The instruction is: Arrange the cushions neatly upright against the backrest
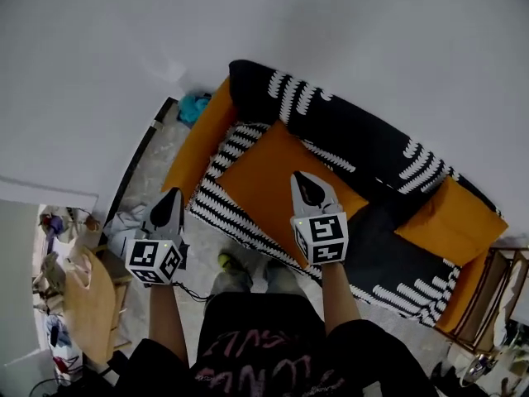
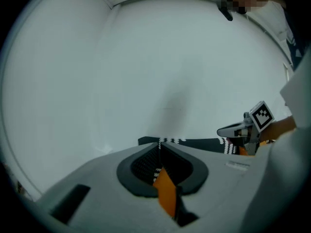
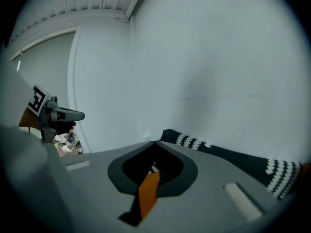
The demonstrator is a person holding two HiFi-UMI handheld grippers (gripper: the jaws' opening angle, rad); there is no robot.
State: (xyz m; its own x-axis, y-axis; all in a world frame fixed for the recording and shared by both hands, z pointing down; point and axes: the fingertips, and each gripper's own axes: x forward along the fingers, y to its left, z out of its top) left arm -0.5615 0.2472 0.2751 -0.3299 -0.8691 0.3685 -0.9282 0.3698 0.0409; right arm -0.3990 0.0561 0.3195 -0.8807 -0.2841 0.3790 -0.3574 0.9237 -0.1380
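Observation:
A sofa with a black, white-marked backrest (image 1: 364,143) stands against the white wall. One orange cushion (image 1: 264,176) lies flat on the seat, over a black-and-white striped cover (image 1: 216,197). A second orange cushion (image 1: 450,222) rests at the sofa's right end. My left gripper (image 1: 172,195) hovers in front of the sofa's left corner, shut and holding nothing. My right gripper (image 1: 302,176) is over the flat orange cushion's near edge, shut and holding nothing. In the left gripper view the jaws (image 2: 159,141) meet, and orange shows behind them. The right gripper view (image 3: 155,142) shows the same.
A wooden table (image 1: 87,304) with clutter stands at the left. A wire rack (image 1: 496,304) stands by the sofa's right end. A blue object (image 1: 195,106) lies behind the left armrest (image 1: 198,139). The person's feet (image 1: 248,273) stand close to the sofa front.

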